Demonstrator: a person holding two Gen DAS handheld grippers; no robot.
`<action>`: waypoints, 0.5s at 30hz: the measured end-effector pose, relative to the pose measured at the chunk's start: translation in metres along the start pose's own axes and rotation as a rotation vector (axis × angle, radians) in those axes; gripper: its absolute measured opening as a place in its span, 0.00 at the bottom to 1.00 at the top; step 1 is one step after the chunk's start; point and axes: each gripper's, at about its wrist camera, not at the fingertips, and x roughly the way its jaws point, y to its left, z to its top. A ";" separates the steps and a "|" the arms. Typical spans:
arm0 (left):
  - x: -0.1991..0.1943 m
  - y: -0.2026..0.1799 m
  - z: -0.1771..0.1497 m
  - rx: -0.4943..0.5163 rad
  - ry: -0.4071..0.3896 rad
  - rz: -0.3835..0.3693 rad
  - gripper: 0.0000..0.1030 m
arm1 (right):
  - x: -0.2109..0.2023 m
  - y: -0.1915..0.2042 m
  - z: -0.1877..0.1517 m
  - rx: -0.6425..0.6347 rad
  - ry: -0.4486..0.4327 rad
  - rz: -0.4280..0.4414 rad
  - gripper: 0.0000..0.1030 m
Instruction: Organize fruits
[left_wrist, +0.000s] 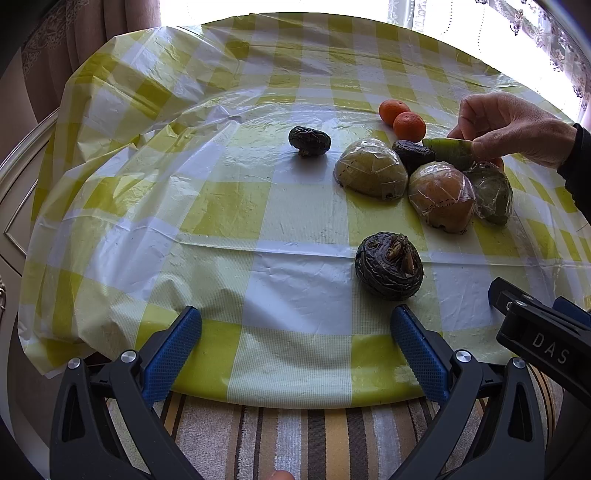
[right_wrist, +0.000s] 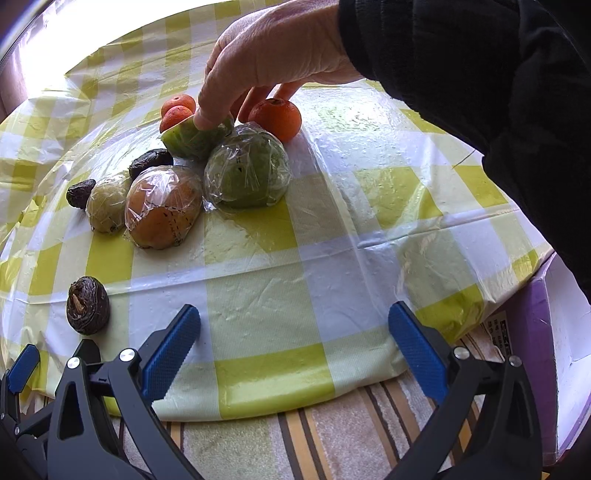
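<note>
— So how are the two grippers seen?
— Both are spread wide with nothing between the blue pads: the left gripper and the right gripper are held low at the near edge of the yellow-checked tablecloth.
— And where is the fruit found?
— Three film-wrapped fruits are clustered together, with tangerines just behind them. A wrinkled dark fruit is set apart, nearest the left gripper; another is placed farther back, alone.
— Is anything being handled?
— A green fruit piece is pinched by a bare hand above the cluster.
</note>
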 end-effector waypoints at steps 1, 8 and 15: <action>0.000 0.000 0.000 0.000 0.000 0.000 0.96 | 0.000 0.000 0.000 0.000 0.000 0.000 0.99; 0.000 -0.001 0.000 0.002 0.002 0.000 0.96 | 0.000 0.000 0.000 0.000 0.001 0.000 0.99; 0.003 -0.001 0.005 0.013 0.038 0.000 0.96 | 0.001 0.002 0.000 0.004 0.004 -0.002 0.99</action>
